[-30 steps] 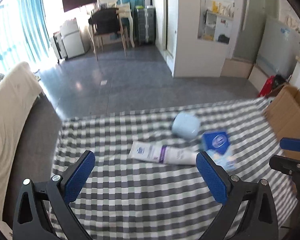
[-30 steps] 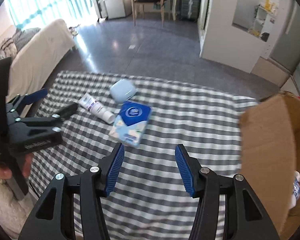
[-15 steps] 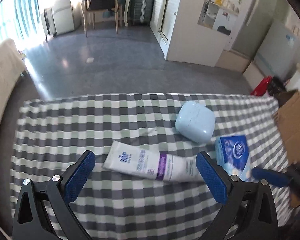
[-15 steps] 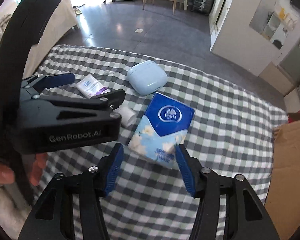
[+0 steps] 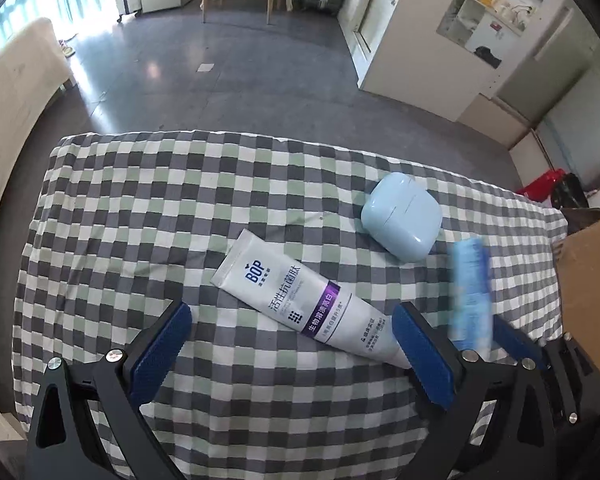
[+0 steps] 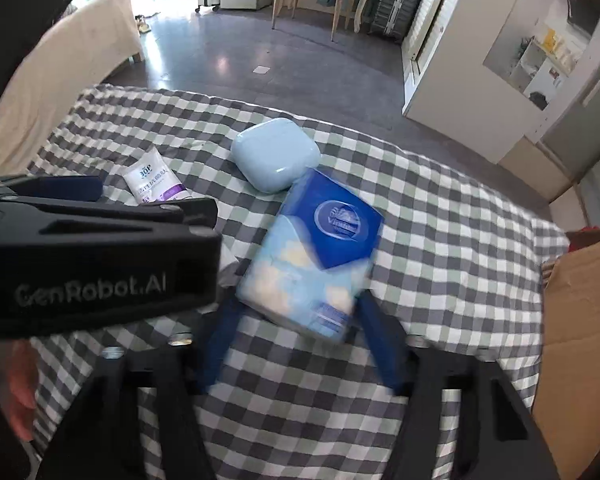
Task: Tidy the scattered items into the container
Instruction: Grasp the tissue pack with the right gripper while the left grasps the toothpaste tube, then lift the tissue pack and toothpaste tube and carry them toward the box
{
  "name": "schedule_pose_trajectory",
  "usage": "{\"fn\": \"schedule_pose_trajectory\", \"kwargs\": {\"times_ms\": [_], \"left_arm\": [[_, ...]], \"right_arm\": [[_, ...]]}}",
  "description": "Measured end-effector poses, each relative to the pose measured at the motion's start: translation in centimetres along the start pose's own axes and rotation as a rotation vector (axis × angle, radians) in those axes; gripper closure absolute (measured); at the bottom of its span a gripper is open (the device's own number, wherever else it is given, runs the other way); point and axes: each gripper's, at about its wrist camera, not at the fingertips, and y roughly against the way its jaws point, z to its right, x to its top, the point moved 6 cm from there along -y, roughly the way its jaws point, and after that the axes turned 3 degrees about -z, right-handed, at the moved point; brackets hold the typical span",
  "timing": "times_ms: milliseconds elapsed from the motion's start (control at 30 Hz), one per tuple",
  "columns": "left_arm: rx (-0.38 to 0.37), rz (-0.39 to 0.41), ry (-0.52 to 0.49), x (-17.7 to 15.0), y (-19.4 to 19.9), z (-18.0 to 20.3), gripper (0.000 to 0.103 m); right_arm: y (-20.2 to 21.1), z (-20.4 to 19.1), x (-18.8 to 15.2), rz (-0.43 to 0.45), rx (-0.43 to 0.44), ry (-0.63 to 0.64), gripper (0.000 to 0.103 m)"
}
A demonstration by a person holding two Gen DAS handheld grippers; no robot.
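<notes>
A white toothpaste tube (image 5: pixel 296 292) lies slanted on the checked cloth. My left gripper (image 5: pixel 292 312) hangs open over it, with the tube's cap end by the right finger. Behind the tube sits a pale blue rounded case (image 5: pixel 402 216). My right gripper (image 6: pixel 300 304) is closing on the near end of a blue tissue pack (image 6: pixel 312 248), and its pads press the pack's sides. In the left wrist view the pack (image 5: pixel 470 292) is blurred and tipped up on its edge. The open cardboard box (image 6: pixel 572 320) stands at the table's right end.
The checked cloth (image 5: pixel 140 220) covers a small table whose far edge drops to grey floor. A beige bed (image 6: pixel 60 72) lies to the left. A hand (image 6: pixel 20 392) holds the left gripper, whose black body fills the left side of the right wrist view.
Both grippers came down toward the table. The right one moved forward onto the tissue pack, which went from lying flat to tipped up. The left one now sits over the tube.
</notes>
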Motion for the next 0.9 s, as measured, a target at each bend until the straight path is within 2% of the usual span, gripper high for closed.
{"fn": "schedule_pose_trajectory", "kwargs": {"times_ms": [100, 133, 167, 200, 267, 333, 400, 500, 700, 800, 900], "left_arm": [[0.007, 0.013, 0.004, -0.1, 0.2, 0.5, 0.022], [0.029, 0.016, 0.001, 0.0, 0.2, 0.5, 0.036], [0.04, 0.018, 0.001, 0.1, 0.3, 0.5, 0.043], [0.036, 0.018, 0.004, 0.4, 0.4, 0.5, 0.048], [0.016, 0.01, 0.012, 0.6, 0.5, 0.1, 0.072], [-0.015, -0.005, 0.023, 0.7, 0.7, -0.4, 0.085], [-0.043, -0.016, 0.029, 0.8, 0.6, -0.8, 0.088], [-0.061, -0.022, 0.029, 0.4, 0.9, -1.3, 0.091], [-0.046, -0.015, 0.005, -1.2, 2.2, -1.6, 0.092], [-0.036, 0.029, -0.031, -1.8, 4.0, -0.7, 0.092], [-0.026, 0.068, -0.06, -1.7, 5.9, 0.3, 0.092]], "right_arm": [[0.3, 0.7, -0.2, 0.014, 0.005, -0.023, 0.051], [0.5, 0.9, -0.2, 0.019, 0.014, -0.033, 0.051], [0.8, 1.1, -0.4, 0.024, 0.026, -0.047, 0.051], [0.9, 1.3, -0.5, 0.026, 0.034, -0.053, 0.051], [1.4, 1.9, -0.6, 0.036, 0.038, -0.071, 0.051], [1.8, 2.4, -0.7, 0.041, 0.04, -0.083, 0.051], [2.1, 2.7, -0.6, 0.049, 0.038, -0.087, 0.054], [2.6, 2.9, -0.5, 0.059, 0.042, -0.089, 0.054], [3.3, 3.2, -0.6, 0.068, 0.068, -0.104, 0.058], [4.0, 3.3, -0.7, 0.079, 0.083, -0.109, 0.075], [4.9, 4.1, -0.9, 0.094, 0.097, -0.124, 0.078]]}}
